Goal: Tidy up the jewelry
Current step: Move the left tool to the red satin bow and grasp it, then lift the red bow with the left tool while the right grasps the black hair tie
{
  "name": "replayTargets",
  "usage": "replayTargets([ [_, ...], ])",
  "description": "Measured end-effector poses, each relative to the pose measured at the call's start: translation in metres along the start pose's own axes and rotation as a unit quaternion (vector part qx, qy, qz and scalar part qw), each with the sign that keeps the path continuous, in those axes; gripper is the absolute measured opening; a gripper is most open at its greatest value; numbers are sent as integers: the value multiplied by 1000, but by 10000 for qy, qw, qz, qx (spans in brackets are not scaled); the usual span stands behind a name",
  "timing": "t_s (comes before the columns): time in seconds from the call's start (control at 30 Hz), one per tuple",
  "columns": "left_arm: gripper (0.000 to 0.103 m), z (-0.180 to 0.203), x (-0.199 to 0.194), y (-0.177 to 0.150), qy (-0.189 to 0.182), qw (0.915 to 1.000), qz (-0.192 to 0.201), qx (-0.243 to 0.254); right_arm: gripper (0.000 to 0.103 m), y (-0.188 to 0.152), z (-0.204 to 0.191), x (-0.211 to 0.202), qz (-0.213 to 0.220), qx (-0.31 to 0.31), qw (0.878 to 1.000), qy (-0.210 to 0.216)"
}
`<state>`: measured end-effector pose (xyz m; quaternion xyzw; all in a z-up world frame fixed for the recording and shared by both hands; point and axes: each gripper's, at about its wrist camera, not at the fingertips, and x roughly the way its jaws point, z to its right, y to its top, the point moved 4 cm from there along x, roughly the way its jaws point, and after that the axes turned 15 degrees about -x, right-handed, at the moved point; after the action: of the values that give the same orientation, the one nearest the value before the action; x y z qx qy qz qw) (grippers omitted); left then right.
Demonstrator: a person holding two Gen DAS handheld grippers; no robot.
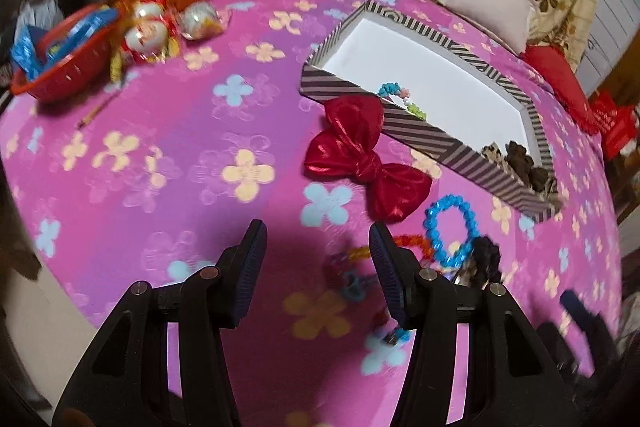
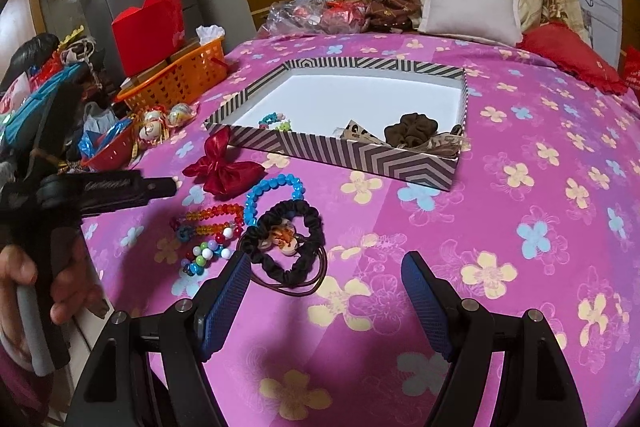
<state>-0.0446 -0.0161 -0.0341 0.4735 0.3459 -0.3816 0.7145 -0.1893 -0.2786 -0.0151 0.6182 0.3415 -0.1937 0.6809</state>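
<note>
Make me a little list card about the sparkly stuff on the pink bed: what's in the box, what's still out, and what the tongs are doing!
surface: pink flowered blanket
container: striped box, open
inside box: small beaded bracelet, brown scrunchie
still outside: red bow, blue bead bracelet, orange bead bracelet, black scrunchie
left tongs: open, empty
right tongs: open, empty, near black scrunchie

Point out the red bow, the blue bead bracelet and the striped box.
red bow (image 2: 221, 169), right wrist view, on its centre knot.
blue bead bracelet (image 2: 273, 184), right wrist view, on the beads of its far arc.
striped box (image 2: 360, 151), right wrist view, on its near outer wall.
</note>
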Motion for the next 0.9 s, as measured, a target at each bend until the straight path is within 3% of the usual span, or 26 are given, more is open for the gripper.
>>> replayTargets([
  [0.2, 56, 9, 21, 16, 21, 9970, -368, -684, 75, -3, 12, 2, 38, 147, 9998, 94],
  [0.27, 62, 13, 24, 20, 31, 9961, -341, -810, 75, -4, 15, 4, 28, 228, 9996, 139],
  [0.43, 63, 21, 35, 28, 74, 9928, -420, -1123, 75, -4, 17, 5, -5, 265, 9994, 238],
  [0.8, 63, 35, 59, 33, 449, 9923, -385, -1090, 75, -1, 7, 10, -25, 181, 9988, 449],
  [0.9, 63, 36, 63, 36, 563, 9936, -344, -917, 59, 5, -5, 14, -51, -13, 9990, 448],
])
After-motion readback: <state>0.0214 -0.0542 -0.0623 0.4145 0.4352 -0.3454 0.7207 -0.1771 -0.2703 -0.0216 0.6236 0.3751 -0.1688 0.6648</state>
